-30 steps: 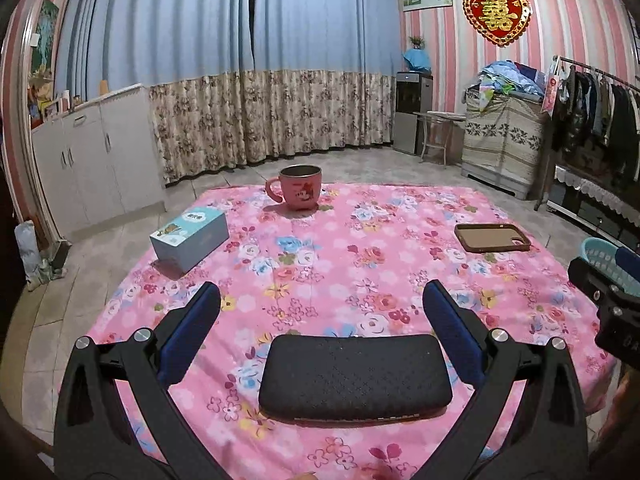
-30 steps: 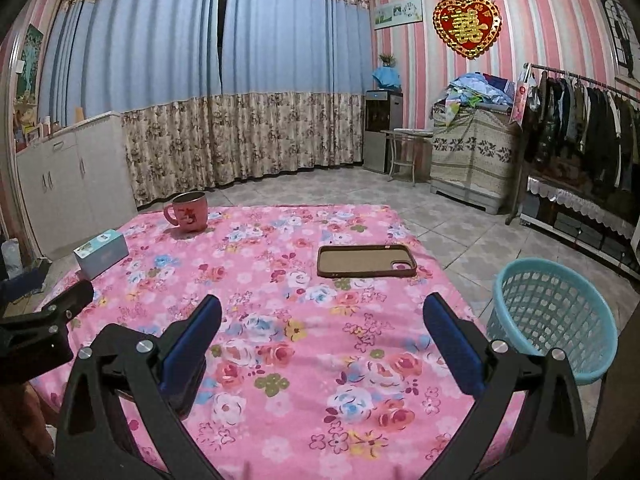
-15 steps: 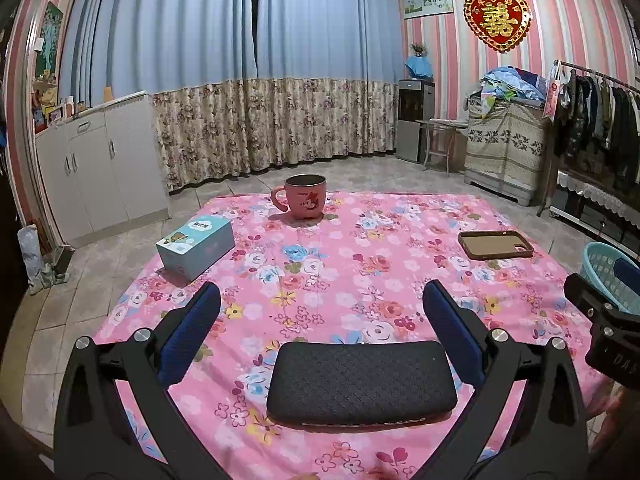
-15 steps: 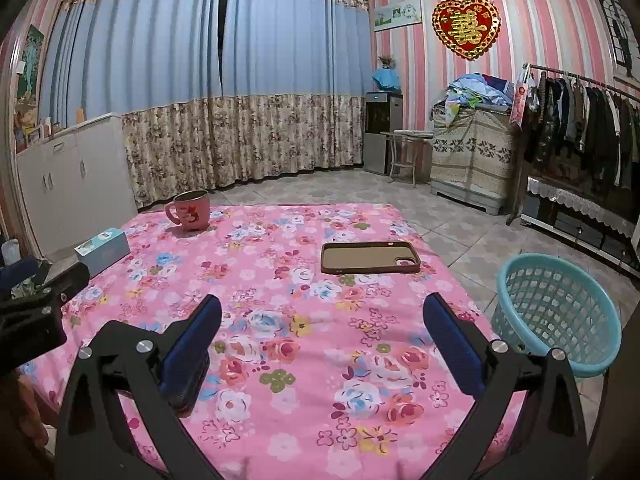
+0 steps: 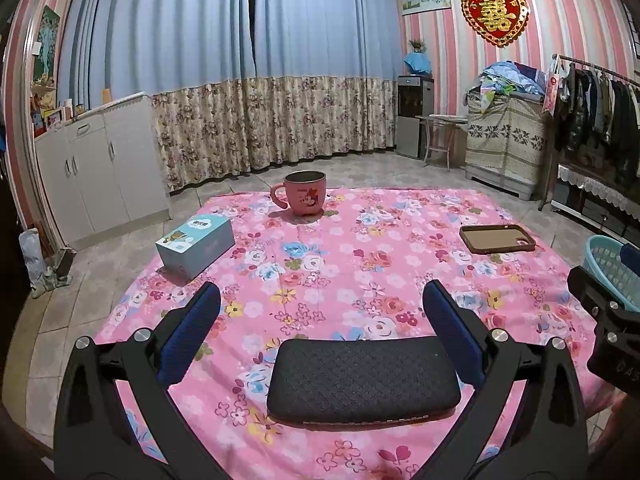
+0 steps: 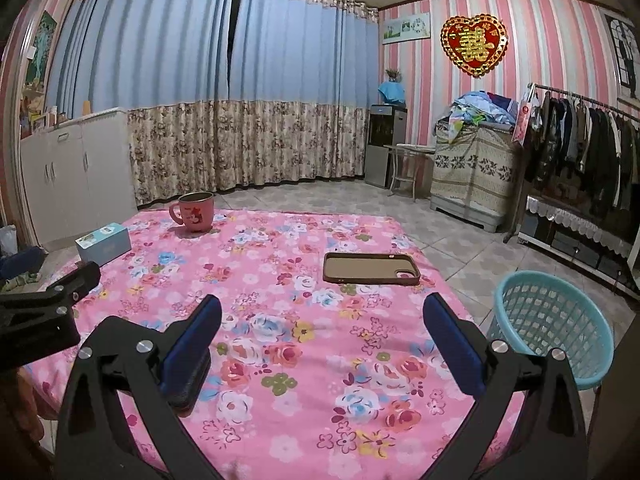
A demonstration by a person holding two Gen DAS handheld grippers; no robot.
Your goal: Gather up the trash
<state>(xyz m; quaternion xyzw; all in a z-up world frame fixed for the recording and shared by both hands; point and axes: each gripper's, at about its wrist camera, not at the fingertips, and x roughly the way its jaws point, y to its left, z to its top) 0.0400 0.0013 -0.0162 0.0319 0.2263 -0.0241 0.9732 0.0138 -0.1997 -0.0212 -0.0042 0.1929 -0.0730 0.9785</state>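
Both grippers wide, empty: left gripper [image 5: 320, 320] hovers over black case [image 5: 362, 380] at table's [image 5: 400, 248] near edge; right gripper [image 6: 320, 328] nearer basket [image 6: 552, 332], likely the drop point.

- Left wrist view looks forward from low over the near edge of the surface [image 5: 360, 264].
- Right wrist view sits further right, facing likewise.
- Both share the mug [image 5: 304, 199], phone case [image 6: 371, 268] and curtains.

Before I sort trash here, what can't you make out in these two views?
- Mug contents: both views, rim hides them.
- Basket bottom: right view, near wall hides it; left view, right gripper covers it.
- Black pouch: right view, mostly behind a finger.
- Box print: too small.
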